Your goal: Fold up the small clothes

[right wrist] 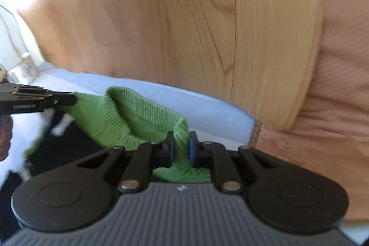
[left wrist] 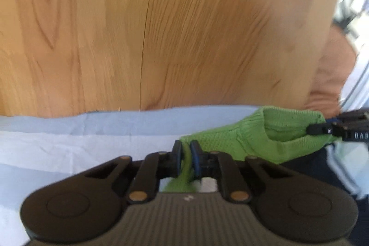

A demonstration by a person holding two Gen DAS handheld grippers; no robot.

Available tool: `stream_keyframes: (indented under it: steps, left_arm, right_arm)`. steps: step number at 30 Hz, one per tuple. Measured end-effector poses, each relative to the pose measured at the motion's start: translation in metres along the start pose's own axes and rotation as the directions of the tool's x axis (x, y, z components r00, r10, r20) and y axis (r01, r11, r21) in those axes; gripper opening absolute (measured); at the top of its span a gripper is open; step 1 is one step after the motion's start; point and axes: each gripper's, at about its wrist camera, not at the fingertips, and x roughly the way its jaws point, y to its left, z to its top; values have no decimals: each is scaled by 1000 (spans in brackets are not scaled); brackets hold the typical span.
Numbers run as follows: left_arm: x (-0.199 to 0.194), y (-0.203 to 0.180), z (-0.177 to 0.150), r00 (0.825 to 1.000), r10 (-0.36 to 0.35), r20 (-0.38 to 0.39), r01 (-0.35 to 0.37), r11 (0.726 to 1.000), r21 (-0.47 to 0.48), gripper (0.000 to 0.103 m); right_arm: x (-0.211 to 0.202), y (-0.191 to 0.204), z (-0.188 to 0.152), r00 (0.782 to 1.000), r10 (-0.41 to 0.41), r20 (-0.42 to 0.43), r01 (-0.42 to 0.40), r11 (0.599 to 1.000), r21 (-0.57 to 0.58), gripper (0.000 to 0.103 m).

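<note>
**Green knit thing stretched between both grippers**

Left wrist view first: the left gripper [left wrist: 185,155] is clamped down tight on one edge of the green knit [left wrist: 265,137], with a thin strip of the fabric pinched between the pads and a bit poking out underneath. From there the knit runs off to the right and slightly up, so its long axis goes pretty much sideways across the frame. The ribbed cuff opening faces up and toward the camera, sagging open like a little pocket. At the far right end the right gripper [left wrist: 319,129] has the other edge nipped in its tips. All of this hangs just over a light blue cloth [left wrist: 69,130] spread on the wood table [left wrist: 161,27]. There's some dark fabric with white stripes [left wrist: 341,167] below the knit on the right.

Right wrist view: same deal mirrored. The right gripper [right wrist: 181,149] is squeezed onto the ribbed cuff of the knit [right wrist: 138,117], fabric bunched between the pads. The knit stretches away to the left, where the left gripper [right wrist: 69,99] grips its far edge. The cuff mouth gapes upward in the middle. Blue cloth [right wrist: 207,105] and table [right wrist: 184,27] sit behind it, and a peach ribbed garment [right wrist: 334,107] fills the right side.
</note>
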Motion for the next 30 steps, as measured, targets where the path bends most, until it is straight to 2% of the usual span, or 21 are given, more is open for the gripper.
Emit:
stream_keyframes:
  steps: [5, 10, 13, 16, 19, 23, 25, 27, 28, 30]
  left_arm:
    - [-85, -15, -30, 995, -45, 84, 42, 998, 41, 9]
    - [-154, -20, -95, 989, -91, 116, 87, 995, 42, 9]
    - [-172, -19, -135, 989, -108, 103, 105, 994, 33, 9]
    - [-174, -18, -173, 993, -96, 72, 94, 995, 30, 9]
    - [-165, -15, -200, 998, -64, 7, 64, 998, -5, 10]
    - [-172, -12, -208, 998, -66, 24, 67, 997, -34, 10]
    - [-179, -8, -206, 997, -61, 39, 63, 996, -64, 15]
    - [-187, 2, -206, 995, -86, 58, 92, 991, -96, 35]
    - [-195, 8, -204, 992, -101, 81, 110, 987, -116, 38]
    - [-204, 20, -201, 986, -112, 122, 130, 980, -151, 39]
  right_arm:
    - [-92, 44, -45, 997, 17, 77, -11, 997, -76, 15]
    - [-156, 94, -115, 992, 25, 127, -5, 989, -150, 15]
    - [-176, 118, -157, 988, 11, 153, 15, 986, -164, 15]
    - [-174, 133, -189, 984, -18, 178, 53, 980, -193, 15]
    - [-160, 136, -213, 987, -48, 155, 73, 984, -162, 17]
    - [-143, 136, -219, 983, -75, 166, 98, 987, -130, 17]
    - [-144, 134, -219, 985, -54, 161, 74, 990, -121, 22]
    - [-154, 130, -221, 988, -2, 156, 19, 994, -109, 31]
    - [-161, 128, -221, 988, 36, 148, -21, 994, -106, 34]
    - [-182, 126, -222, 983, 79, 168, -61, 992, -111, 33]
